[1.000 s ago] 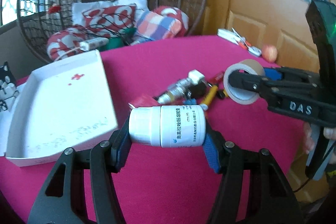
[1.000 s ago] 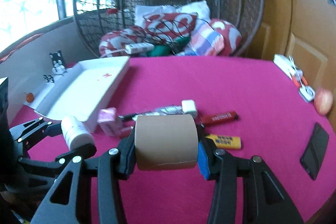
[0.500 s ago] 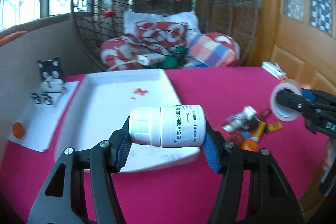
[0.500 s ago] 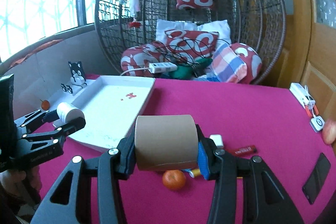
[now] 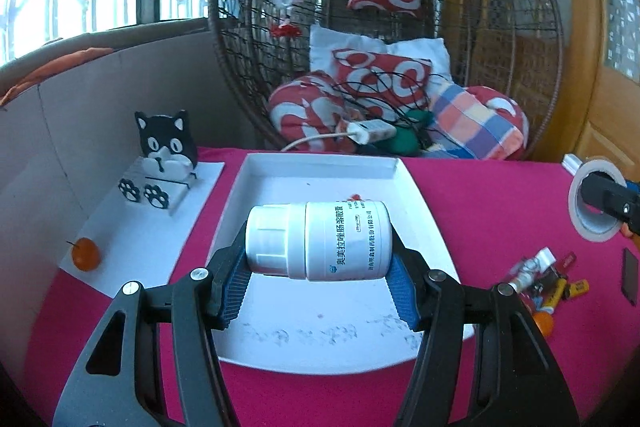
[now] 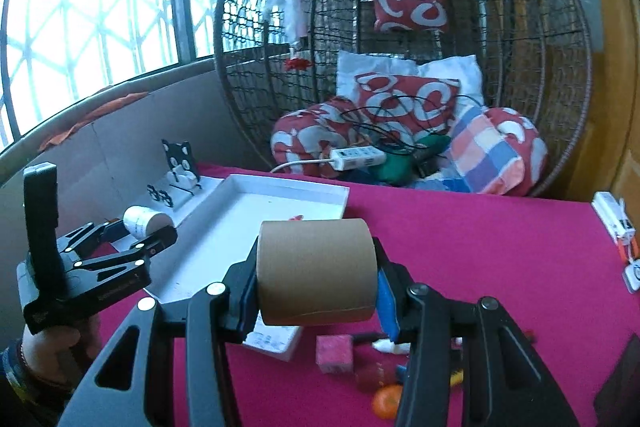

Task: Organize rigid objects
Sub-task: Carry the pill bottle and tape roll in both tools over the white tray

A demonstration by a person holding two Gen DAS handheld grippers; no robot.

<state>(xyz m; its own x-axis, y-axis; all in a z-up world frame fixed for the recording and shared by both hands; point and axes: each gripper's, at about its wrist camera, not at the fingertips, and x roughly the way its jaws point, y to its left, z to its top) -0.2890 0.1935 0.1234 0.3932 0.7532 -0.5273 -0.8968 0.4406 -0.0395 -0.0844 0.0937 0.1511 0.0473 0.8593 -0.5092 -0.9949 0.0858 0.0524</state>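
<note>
The white bottle [image 5: 318, 241] hid the middle of the white tray [image 5: 416, 187] floor, and its small label print was unreadable. The tape roll [image 6: 316, 271] covered the tray's near right corner and part of the clutter [image 6: 372, 367] on the cloth behind the right gripper's arms. The black slab [image 6: 618, 395] at the right was cut by the picture's edge. The hand [image 6: 52, 351] under the left gripper [image 6: 132, 227] was cropped at the lower left.
</note>
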